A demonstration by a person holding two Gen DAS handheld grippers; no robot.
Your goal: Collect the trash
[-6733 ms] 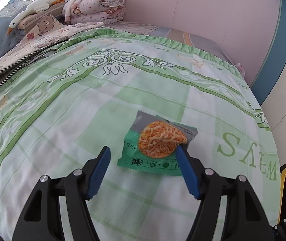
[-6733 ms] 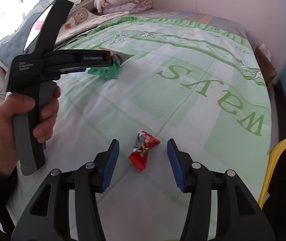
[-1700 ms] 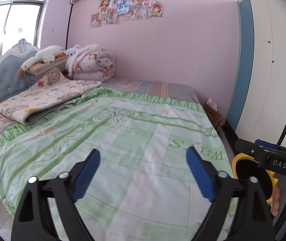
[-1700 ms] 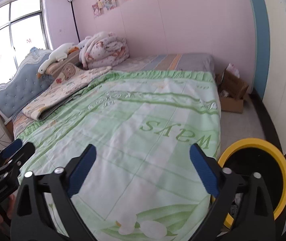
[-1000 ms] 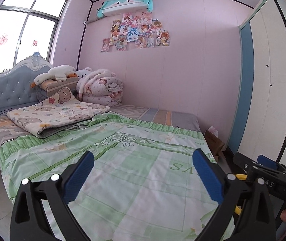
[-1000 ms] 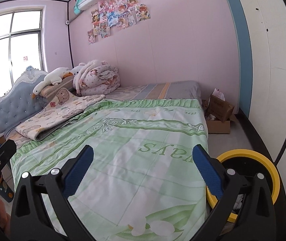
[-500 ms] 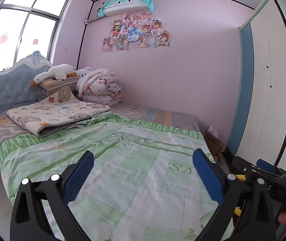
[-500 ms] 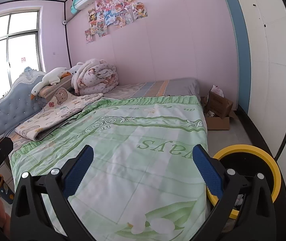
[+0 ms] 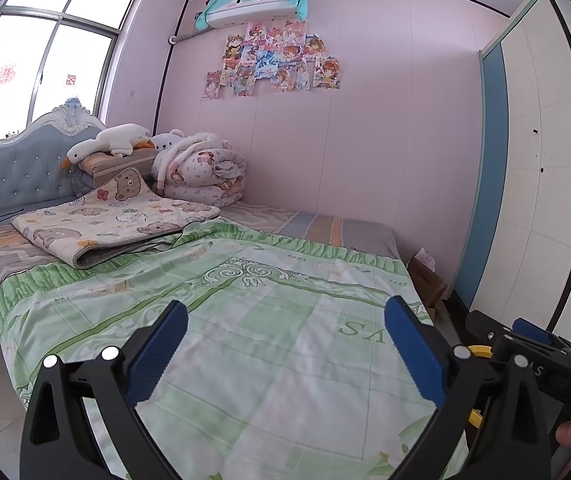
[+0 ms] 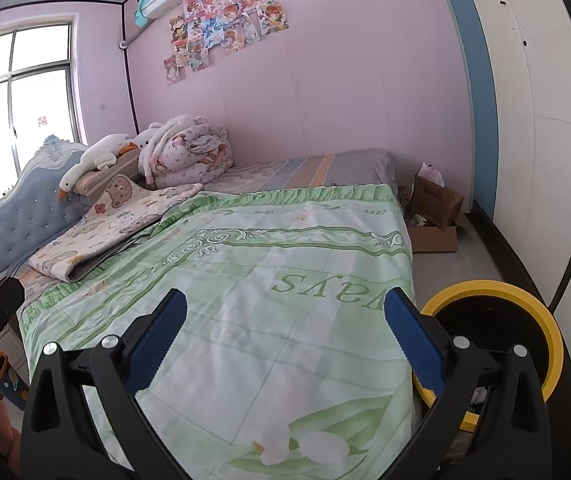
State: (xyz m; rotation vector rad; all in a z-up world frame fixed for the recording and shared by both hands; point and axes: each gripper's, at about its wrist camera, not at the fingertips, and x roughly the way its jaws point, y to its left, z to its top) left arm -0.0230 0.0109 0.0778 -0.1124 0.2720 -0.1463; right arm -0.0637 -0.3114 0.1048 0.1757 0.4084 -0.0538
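Observation:
My left gripper (image 9: pixel 285 344) is open and empty, held above the foot of the bed with its green bedspread (image 9: pixel 269 344). My right gripper (image 10: pixel 285 340) is open and empty too, over the same bedspread (image 10: pixel 285 280). A yellow-rimmed black trash bin (image 10: pixel 541 320) stands on the floor right of the bed; a sliver of its rim shows in the left wrist view (image 9: pixel 479 350). No wrapper shows on the bedspread in either view. The right gripper's body (image 9: pixel 533 356) appears at the right edge of the left wrist view.
A folded bear-print blanket (image 9: pixel 113 220), a rolled quilt (image 9: pixel 201 176) and a plush goose (image 9: pixel 109 144) lie at the head of the bed. An open cardboard box (image 10: pixel 437 208) sits on the floor by the far wall. A wardrobe (image 10: pixel 545 120) lines the right side.
Both grippers rose and pulled back from the bedspread to a level view of the room. The green snack packet and red candy wrapper seen 6.7 s ago are gone from the bed.

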